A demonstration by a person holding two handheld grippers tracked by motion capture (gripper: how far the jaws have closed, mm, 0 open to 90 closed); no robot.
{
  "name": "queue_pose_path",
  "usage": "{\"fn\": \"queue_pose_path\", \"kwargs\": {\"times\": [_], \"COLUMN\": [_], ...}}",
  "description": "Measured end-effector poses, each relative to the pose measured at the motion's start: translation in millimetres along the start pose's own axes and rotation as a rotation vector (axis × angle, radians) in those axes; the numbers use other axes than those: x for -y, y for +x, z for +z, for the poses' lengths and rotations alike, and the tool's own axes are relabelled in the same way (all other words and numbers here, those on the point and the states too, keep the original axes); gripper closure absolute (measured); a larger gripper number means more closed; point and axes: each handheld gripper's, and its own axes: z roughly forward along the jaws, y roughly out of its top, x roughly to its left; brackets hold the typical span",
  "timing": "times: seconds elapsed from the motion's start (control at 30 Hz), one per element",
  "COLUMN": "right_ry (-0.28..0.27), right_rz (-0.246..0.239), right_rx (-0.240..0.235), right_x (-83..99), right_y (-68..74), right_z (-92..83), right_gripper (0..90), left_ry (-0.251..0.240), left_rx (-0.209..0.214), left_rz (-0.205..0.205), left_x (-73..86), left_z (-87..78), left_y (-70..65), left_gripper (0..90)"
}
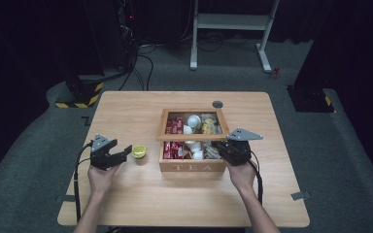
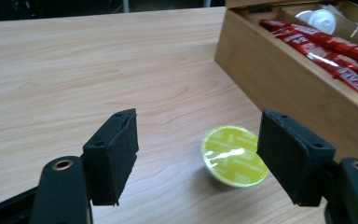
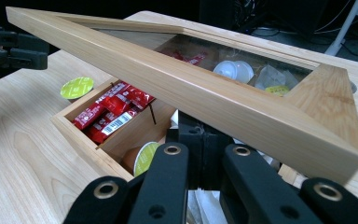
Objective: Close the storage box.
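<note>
Table [image 1: 126, 204] lit from above, surroundings dark; glare on capsule foil [image 2: 234, 156]; close views soft.

Both forearms are bare, with no sleeves showing. The left gripper [image 1: 108, 156] and the right gripper [image 1: 233, 149] are matte black, each topped by a grey three-cornered plate and trailing a black cable. Their jaws carry blocky black foam pads [image 2: 114, 156] (small screw holes dot the pad mounts), hinged on arms with brass-ringed rivets.

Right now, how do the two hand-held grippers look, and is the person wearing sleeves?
The left gripper and the right gripper are matte black, each topped with a grey three-cornered plate and trailing a black cable. The square foam-like pads are black. Both forearms are bare, with no sleeves in sight.
</note>
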Motion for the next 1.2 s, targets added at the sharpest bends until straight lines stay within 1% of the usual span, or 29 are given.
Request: {"fn": "queue_pose_path", "kwargs": {"times": [0.03,0.1,0.13,0.17,0.23,0.27,0.33,0.37,0.47,0.67,0.73,0.77,0.83,0.87,0.9,0.93,1.0,1.13,1.17,1.2], "right_ry": [0.000,-0.005,-0.002,-0.002,0.003,0.005,0.005,0.006,0.006,0.010,0.011,0.012,0.014,0.013,0.014,0.014,0.015,0.018,0.019,0.019], "right_rz": [0.000,0.003,0.002,0.002,0.007,0.009,0.009,0.012,0.016,0.019,0.020,0.020,0.026,0.022,0.023,0.021,0.024,0.031,0.028,0.028], "right_rx": [0.000,-0.001,0.000,0.000,-0.005,-0.003,-0.005,-0.007,-0.005,-0.006,-0.004,-0.004,-0.003,-0.003,-0.003,-0.004,-0.004,-0.004,-0.009,-0.009], "right_x": [0.0,1.0,2.2,2.2,5.1,6.1,7.1,9.0,10.9,13.9,15.1,15.3,15.6,16.2,16.6,17.2,18.5,20.1,20.7,20.7], "right_y": [0.0,-0.1,-0.3,-0.3,-0.2,0.1,0.0,0.3,0.8,0.2,0.2,0.2,0.8,0.6,0.6,0.5,0.8,1.3,0.9,0.9], "right_z": [0.0,-1.5,-1.8,-1.8,-1.4,-1.3,-1.2,-0.8,-0.5,-0.6,-0.6,-0.6,-0.6,-0.4,-0.3,-0.1,0.2,0.4,0.6,0.6], "right_gripper": [89.7,89.6,89.7,89.7,89.7,89.7,89.7,89.7,89.7,89.7,89.7,89.7,89.7,89.7,89.7,89.7,89.7,89.7,89.7,89.7], "left_ry": [0.000,0.006,0.018,0.018,0.028,0.028,0.036,0.049,0.066,0.090,0.113,0.113,0.131,0.135,0.136,0.146,0.136,0.152,0.176,0.176], "left_rx": [0.000,-0.013,-0.017,-0.017,-0.033,-0.033,-0.040,-0.054,-0.075,-0.086,-0.094,-0.094,-0.107,-0.125,-0.130,-0.129,-0.144,-0.154,-0.159,-0.159], "left_rz": [0.000,-0.010,-0.023,-0.023,-0.041,-0.041,-0.058,-0.062,-0.061,-0.078,-0.080,-0.080,-0.081,-0.078,-0.088,-0.085,-0.083,-0.074,-0.071,-0.071], "left_x": [0.0,4.5,7.8,7.8,14.7,14.7,19.7,24.5,31.4,40.6,46.4,46.4,51.0,53.9,55.3,55.2,55.5,55.2,55.0,55.0], "left_z": [0.0,-2.2,-3.3,-3.3,-6.2,-6.2,-8.1,-9.0,-9.6,-8.6,-7.0,-7.0,-5.5,-5.1,-5.0,-5.5,-5.8,-4.8,-3.3,-3.3], "left_y": [0.0,5.9,9.9,9.9,16.8,16.8,21.1,24.4,28.5,32.9,34.7,34.7,36.3,37.4,37.4,38.5,38.0,37.2,37.1,37.1], "left_gripper": [29.5,29.5,29.5,29.4,29.4,29.5,29.5,29.5,29.5,29.5,29.5,29.5,29.6,29.7,29.7,29.9,29.8,29.8,29.8,29.8]}}
